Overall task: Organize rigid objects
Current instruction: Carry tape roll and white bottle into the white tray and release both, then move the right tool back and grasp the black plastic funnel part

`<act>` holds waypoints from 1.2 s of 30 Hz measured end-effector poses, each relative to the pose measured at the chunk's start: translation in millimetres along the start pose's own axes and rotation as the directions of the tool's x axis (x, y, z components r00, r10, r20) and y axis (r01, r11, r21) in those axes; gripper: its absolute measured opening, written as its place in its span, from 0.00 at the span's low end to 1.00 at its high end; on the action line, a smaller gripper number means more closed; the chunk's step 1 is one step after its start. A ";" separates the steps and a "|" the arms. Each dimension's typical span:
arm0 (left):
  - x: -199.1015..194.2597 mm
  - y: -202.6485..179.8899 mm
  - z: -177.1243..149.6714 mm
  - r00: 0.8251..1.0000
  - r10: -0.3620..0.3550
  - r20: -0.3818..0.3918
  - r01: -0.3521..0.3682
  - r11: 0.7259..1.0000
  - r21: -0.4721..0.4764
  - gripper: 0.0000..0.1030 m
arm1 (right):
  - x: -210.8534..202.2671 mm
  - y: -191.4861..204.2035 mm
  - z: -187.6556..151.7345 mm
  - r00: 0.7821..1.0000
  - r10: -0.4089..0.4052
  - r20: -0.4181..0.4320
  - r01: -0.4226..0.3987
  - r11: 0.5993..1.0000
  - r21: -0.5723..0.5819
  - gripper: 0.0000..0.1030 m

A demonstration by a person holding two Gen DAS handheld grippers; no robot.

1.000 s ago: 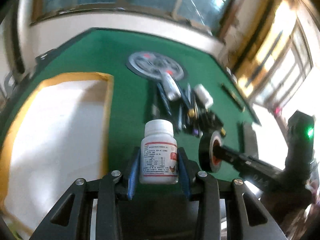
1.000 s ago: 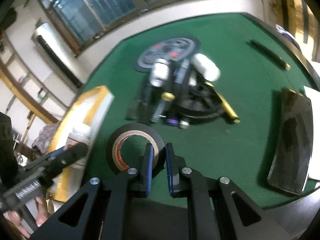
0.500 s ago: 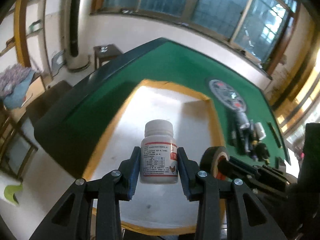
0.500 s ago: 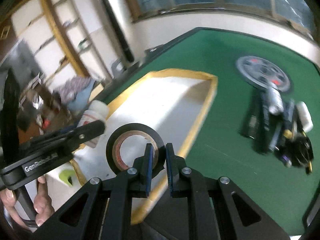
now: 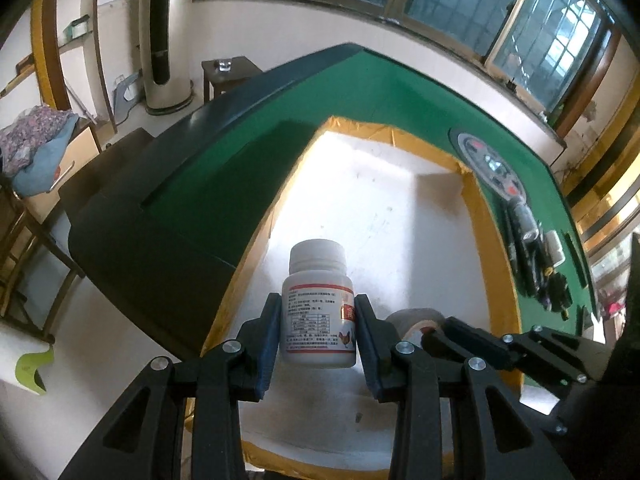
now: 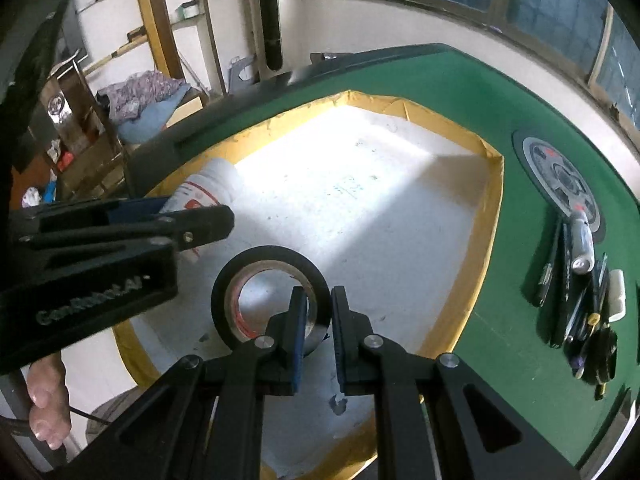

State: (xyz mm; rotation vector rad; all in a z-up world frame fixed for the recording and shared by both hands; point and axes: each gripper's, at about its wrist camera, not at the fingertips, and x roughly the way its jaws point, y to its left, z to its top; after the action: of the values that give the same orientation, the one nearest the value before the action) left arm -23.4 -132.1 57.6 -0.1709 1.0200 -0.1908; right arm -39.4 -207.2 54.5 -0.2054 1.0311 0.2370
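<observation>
My left gripper [image 5: 318, 320] is shut on a white pill bottle [image 5: 318, 312] with a printed label, held upright over the near part of a white tray [image 5: 384, 208] with a yellow taped rim. My right gripper [image 6: 319, 320] is shut on the wall of a black tape roll [image 6: 256, 268], held on edge over the same tray [image 6: 360, 200]. The bottle [image 6: 208, 188] and left gripper [image 6: 192, 224] show at the left of the right wrist view. The tape roll [image 5: 416, 318] and right gripper show beside the bottle in the left wrist view.
The tray lies on a green felt table [image 6: 480, 92]. At the right, a heap of pens, markers and small cylinders [image 6: 580, 280] lies next to a round grey disc [image 6: 560, 176]. The table's dark edge [image 5: 132, 220] drops off at the left toward shelves and a chair.
Both grippers have swung left from the heap of objects to above the white tray, each carrying its object. The grips are unchanged.
</observation>
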 end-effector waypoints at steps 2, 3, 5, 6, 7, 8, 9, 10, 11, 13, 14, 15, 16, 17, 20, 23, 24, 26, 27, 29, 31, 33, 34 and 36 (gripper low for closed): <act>4.8 0.9 -1.6 1.000 0.006 -0.027 -0.006 1.000 0.003 0.37 | 1.5 0.4 1.5 1.000 -0.005 -0.009 0.005 1.000 -0.005 0.12; 6.7 1.3 -2.0 0.999 0.016 -0.034 -0.016 1.000 0.006 0.37 | 2.5 0.8 2.0 1.000 -0.006 -0.015 0.006 1.000 -0.007 0.12; 8.5 2.2 -1.2 0.999 0.024 -0.034 -0.023 1.000 0.013 0.37 | 5.1 2.6 2.8 1.000 -0.010 -0.021 0.009 1.000 -0.029 0.12; 8.5 2.9 -0.6 0.999 0.022 -0.033 -0.022 1.000 0.012 0.37 | 7.1 2.5 3.2 1.000 -0.010 -0.025 0.009 0.999 -0.035 0.12; 8.0 3.9 -0.3 0.999 0.020 -0.030 -0.019 1.000 0.011 0.37 | 9.3 2.4 2.5 1.000 -0.013 -0.027 0.012 0.999 -0.038 0.12; 8.1 4.2 -0.3 0.999 0.022 -0.032 -0.021 1.000 0.014 0.37 | 9.6 2.5 1.9 1.000 -0.015 -0.021 0.015 0.999 -0.042 0.12; 8.6 4.5 -0.4 0.999 0.028 -0.034 -0.027 1.000 0.016 0.39 | 9.3 2.9 1.3 1.000 -0.018 -0.017 0.018 0.999 -0.045 0.12; 9.1 5.5 -0.2 0.999 0.032 -0.035 -0.031 0.999 0.016 0.41 | 8.9 3.6 0.8 1.000 -0.016 -0.017 0.016 0.999 -0.043 0.12; 9.1 5.3 -0.2 0.999 0.038 -0.034 -0.037 0.999 0.021 0.45 | 8.5 3.2 0.3 1.000 -0.011 -0.016 0.010 0.999 -0.041 0.12; 8.7 3.3 0.4 0.999 0.038 -0.028 -0.037 0.999 0.036 0.54 | 8.0 2.8 -1.1 1.000 -0.003 -0.011 0.003 0.999 -0.050 0.13; 7.5 3.5 1.1 0.999 0.029 -0.025 -0.028 0.999 0.033 0.60 | 5.7 2.6 -2.7 1.000 0.003 -0.004 -0.003 0.999 -0.054 0.14; 5.9 4.5 0.9 1.000 0.006 -0.026 -0.005 1.000 0.021 0.64 | 3.4 1.4 -3.6 1.000 0.014 0.008 -0.014 0.998 -0.054 0.16; 4.0 6.3 1.1 1.000 -0.006 -0.025 0.007 1.000 0.009 0.65 | -0.9 -1.2 -5.0 0.999 0.032 0.024 -0.031 0.998 -0.046 0.22; 0.8 8.0 1.1 1.000 -0.011 -0.019 0.011 1.000 -0.004 0.67 | -6.1 -5.6 -6.0 0.998 0.053 0.041 -0.052 0.998 -0.026 0.25; -11.5 8.8 2.1 0.999 -0.033 0.019 0.034 0.999 -0.021 0.67 | -25.8 -20.5 -9.9 0.986 0.129 0.110 -0.133 0.991 0.032 0.37; -29.1 2.2 1.2 0.995 -0.054 0.087 0.056 0.998 -0.020 0.67 | -46.3 -45.8 -20.3 0.955 0.219 0.202 -0.246 0.962 0.119 0.43; -35.3 -3.4 -0.2 0.992 -0.068 0.105 0.069 0.998 -0.006 0.67 | -52.5 -54.1 -24.9 0.943 0.241 0.229 -0.278 0.949 0.150 0.45; -44.5 -16.4 -3.9 0.987 -0.090 0.130 0.087 0.996 0.027 0.67 | -63.8 -72.3 -37.4 0.928 0.251 0.277 -0.314 0.925 0.214 0.47; -49.1 -26.6 -6.3 0.983 -0.110 0.146 0.103 0.993 0.054 0.67 | -68.5 -80.3 -44.5 0.923 0.248 0.295 -0.324 0.914 0.246 0.48; -52.2 -40.6 -8.6 0.979 -0.127 0.157 0.114 0.990 0.086 0.67 | -76.8 -98.6 -59.1 0.917 0.237 0.319 -0.335 0.894 0.298 0.49; -52.1 -56.6 -11.6 0.977 -0.144 0.157 0.127 0.986 0.111 0.67 | -83.3 -114.8 -75.3 0.919 0.207 0.335 -0.323 0.881 0.345 0.49; -50.9 -73.1 -14.3 0.975 -0.174 0.136 0.157 0.979 0.129 0.67 | -89.0 -129.8 -89.6 0.922 0.183 0.342 -0.314 0.870 0.381 0.49; -50.9 -82.2 -15.5 0.974 -0.188 0.125 0.169 0.975 0.144 0.67 | -89.5 -136.0 -94.7 0.924 0.174 0.341 -0.310 0.863 0.399 0.49; -51.6 -100.6 -19.2 0.972 -0.205 0.119 0.180 0.966 0.187 0.67 | -94.0 -147.8 -105.9 0.924 0.156 0.348 -0.303 0.855 0.422 0.49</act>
State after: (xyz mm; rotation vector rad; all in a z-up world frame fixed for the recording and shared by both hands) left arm -74.0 -218.4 113.5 -0.1217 0.8439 -0.4391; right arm -129.8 -387.1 91.4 0.3936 0.7758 0.2222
